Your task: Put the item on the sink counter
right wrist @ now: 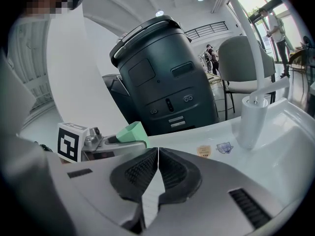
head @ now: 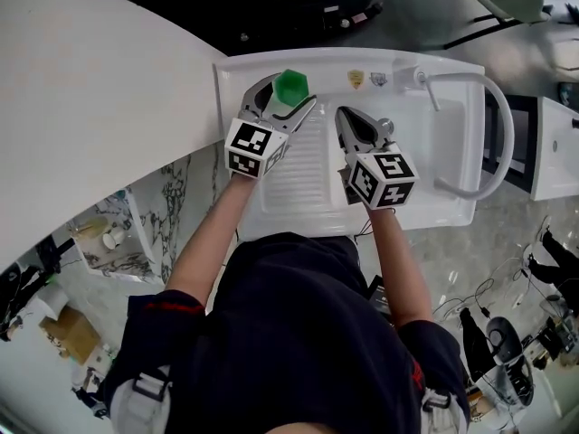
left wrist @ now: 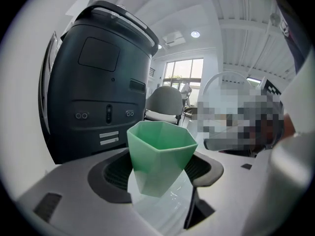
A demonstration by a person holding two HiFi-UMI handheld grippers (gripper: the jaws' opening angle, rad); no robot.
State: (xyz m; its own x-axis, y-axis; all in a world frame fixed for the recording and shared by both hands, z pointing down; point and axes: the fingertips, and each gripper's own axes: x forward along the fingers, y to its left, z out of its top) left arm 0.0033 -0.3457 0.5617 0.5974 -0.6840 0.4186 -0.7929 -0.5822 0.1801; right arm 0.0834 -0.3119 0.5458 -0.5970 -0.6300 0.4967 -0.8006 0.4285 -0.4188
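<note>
Green cup (left wrist: 160, 156) upright, mouth up, tight between left fingers (left wrist: 114, 175); right fingers (right wrist: 178, 173) together.

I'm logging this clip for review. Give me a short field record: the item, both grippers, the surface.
item: green cup, faceted, upright
left gripper: shut on the green cup, over the ribbed part of the sink counter
right gripper: jaws together, empty
faucet: arched, at the counter's right end in the head view
set down: cannot tell
</note>
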